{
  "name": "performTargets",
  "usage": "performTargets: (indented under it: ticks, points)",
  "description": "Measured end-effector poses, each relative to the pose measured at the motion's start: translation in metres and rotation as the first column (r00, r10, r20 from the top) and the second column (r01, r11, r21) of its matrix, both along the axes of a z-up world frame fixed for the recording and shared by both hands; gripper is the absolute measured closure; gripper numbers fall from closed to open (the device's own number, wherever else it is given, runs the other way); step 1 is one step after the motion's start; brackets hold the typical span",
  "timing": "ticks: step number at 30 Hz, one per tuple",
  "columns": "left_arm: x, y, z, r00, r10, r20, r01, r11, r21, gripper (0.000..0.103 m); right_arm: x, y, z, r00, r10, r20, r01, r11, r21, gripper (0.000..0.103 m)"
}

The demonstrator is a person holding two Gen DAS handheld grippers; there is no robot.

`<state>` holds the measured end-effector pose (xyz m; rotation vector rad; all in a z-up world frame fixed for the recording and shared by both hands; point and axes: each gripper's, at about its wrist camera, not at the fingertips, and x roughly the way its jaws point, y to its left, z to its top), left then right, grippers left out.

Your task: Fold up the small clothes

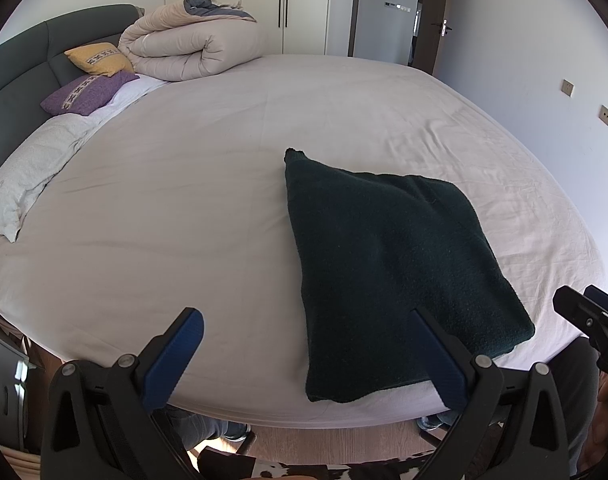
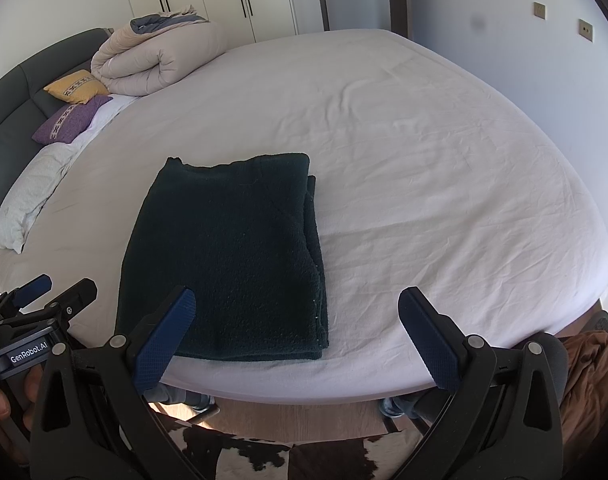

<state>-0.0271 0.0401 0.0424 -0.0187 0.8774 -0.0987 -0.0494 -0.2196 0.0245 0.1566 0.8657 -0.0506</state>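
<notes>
A dark green knitted garment (image 1: 388,264) (image 2: 231,264) lies folded into a thick rectangle on the white bed sheet (image 1: 183,200) (image 2: 424,160), close to the bed's near edge. My left gripper (image 1: 308,320) is open above the near edge, its right finger over the garment's near end and nothing between the fingers. My right gripper (image 2: 295,300) is open too, with its left finger over the garment's near left part and its right finger over bare sheet. Each gripper shows at the edge of the other's view: the right gripper (image 1: 584,308), the left gripper (image 2: 59,288).
A rolled beige duvet (image 1: 191,48) sits at the far left by the dark headboard (image 1: 19,64), with a yellow cushion (image 1: 99,58), a purple cushion (image 1: 87,94) and a white pillow (image 1: 27,176). Wardrobe doors and a door stand behind. A cowhide rug (image 2: 263,456) lies below.
</notes>
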Motion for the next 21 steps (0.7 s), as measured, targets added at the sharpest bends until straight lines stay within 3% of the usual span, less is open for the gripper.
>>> performTargets:
  ticks: [21]
  points:
    - [-0.0004, -0.0004, -0.004, 1.0, -0.012, 0.001, 0.012, 1.0, 0.014, 0.0, 0.0005, 0.0014, -0.0057, 1.0, -0.002, -0.011, 0.002, 1.0, 0.011, 0.0]
